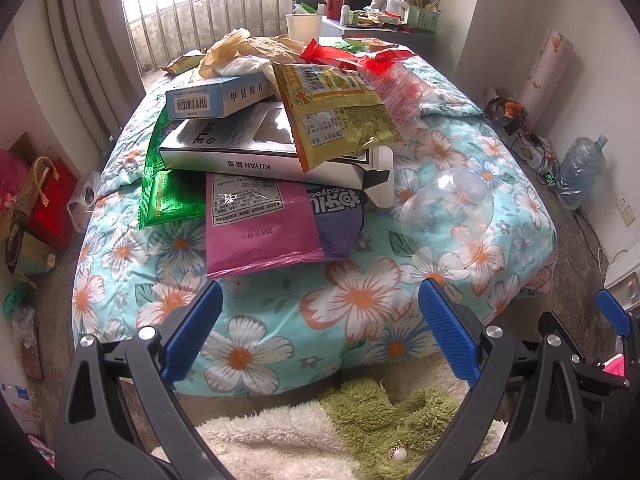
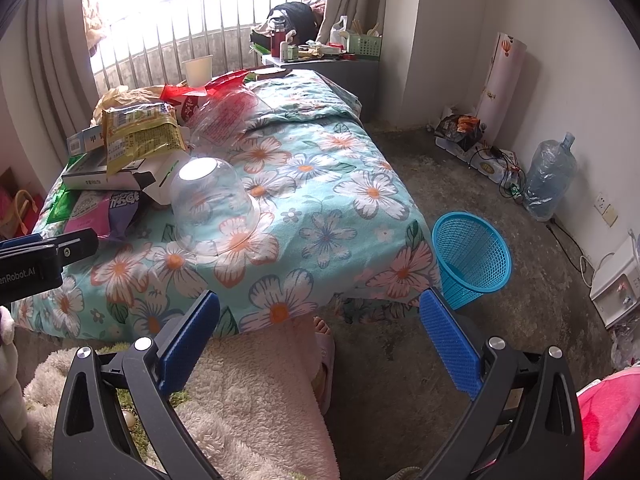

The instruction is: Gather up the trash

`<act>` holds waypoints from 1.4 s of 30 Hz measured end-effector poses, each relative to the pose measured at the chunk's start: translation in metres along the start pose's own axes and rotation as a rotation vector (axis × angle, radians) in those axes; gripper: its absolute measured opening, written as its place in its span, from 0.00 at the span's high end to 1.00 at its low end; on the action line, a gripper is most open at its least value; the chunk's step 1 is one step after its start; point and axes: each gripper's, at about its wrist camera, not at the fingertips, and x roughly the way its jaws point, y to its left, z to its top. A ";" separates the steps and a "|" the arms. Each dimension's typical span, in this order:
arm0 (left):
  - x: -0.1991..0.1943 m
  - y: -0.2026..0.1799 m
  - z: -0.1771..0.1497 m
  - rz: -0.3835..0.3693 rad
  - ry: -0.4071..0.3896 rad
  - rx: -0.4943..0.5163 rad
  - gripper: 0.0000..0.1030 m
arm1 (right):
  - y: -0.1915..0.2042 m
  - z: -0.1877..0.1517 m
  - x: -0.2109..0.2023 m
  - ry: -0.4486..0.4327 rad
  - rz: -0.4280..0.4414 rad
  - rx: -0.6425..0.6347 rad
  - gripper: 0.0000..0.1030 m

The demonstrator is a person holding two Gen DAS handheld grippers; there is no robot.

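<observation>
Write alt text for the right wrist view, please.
An open right gripper faces a floral-covered bed holding a pile of snack wrappers and a clear plastic dome lid. A blue mesh wastebasket stands on the floor beside it.

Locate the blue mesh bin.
Right wrist view only: blue mesh bin stands on the floor off the bed's near right corner, just beyond the open right tool.

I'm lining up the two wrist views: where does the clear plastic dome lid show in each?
Left wrist: the clear dome lid lies right of centre on the floral quilt, beside the wrapper pile.
Right wrist: the clear dome lid sits left of centre, dome up.
Shared landmark: the yellow snack packet atop the pile.
</observation>
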 end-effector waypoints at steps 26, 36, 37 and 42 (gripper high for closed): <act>0.002 0.003 -0.001 0.006 0.004 0.000 0.09 | 0.000 0.000 0.001 0.003 0.003 0.001 0.05; 0.004 0.006 -0.001 0.009 -0.003 -0.006 0.09 | -0.001 -0.001 0.002 0.004 0.003 0.005 0.05; 0.004 0.007 0.000 0.006 -0.006 -0.005 0.09 | -0.001 0.000 0.001 -0.001 0.004 0.007 0.05; -0.004 0.019 0.007 -0.027 -0.087 0.018 0.09 | 0.001 0.009 -0.003 -0.057 0.047 0.040 0.05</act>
